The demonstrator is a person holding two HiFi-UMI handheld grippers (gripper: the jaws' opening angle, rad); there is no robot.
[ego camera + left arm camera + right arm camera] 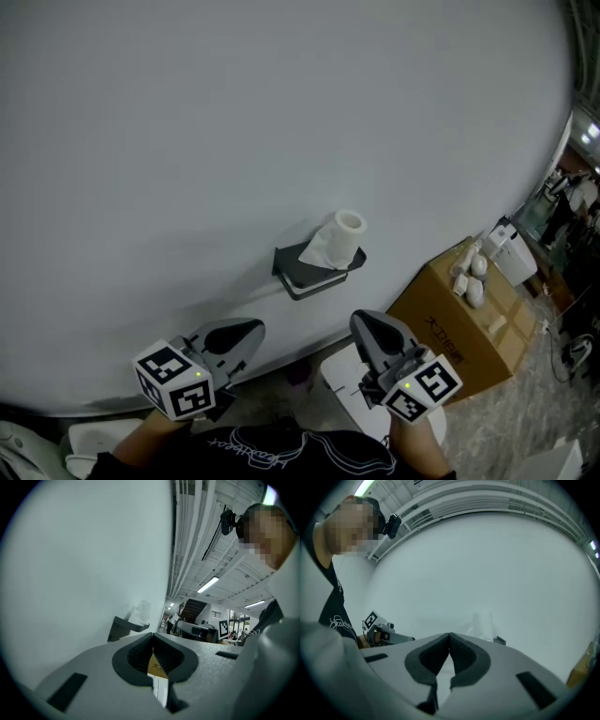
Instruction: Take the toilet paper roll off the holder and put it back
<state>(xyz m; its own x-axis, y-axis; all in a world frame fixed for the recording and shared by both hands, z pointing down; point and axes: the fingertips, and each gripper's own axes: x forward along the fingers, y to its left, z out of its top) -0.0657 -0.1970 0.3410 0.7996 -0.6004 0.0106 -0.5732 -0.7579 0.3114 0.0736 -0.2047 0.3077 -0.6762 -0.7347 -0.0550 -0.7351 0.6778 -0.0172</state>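
The white toilet paper roll [483, 623] shows only as a pale blur in the right gripper view. In the head view it hides part of the dark wall-mounted holder [305, 272]. Small white objects [474, 292] atop the brown cardboard box [469, 330] are too small to identify.

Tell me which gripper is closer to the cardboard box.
The right gripper. The cardboard box stands right beside it, on its outer side. The left gripper is farther away, on the other side of the paper holder.
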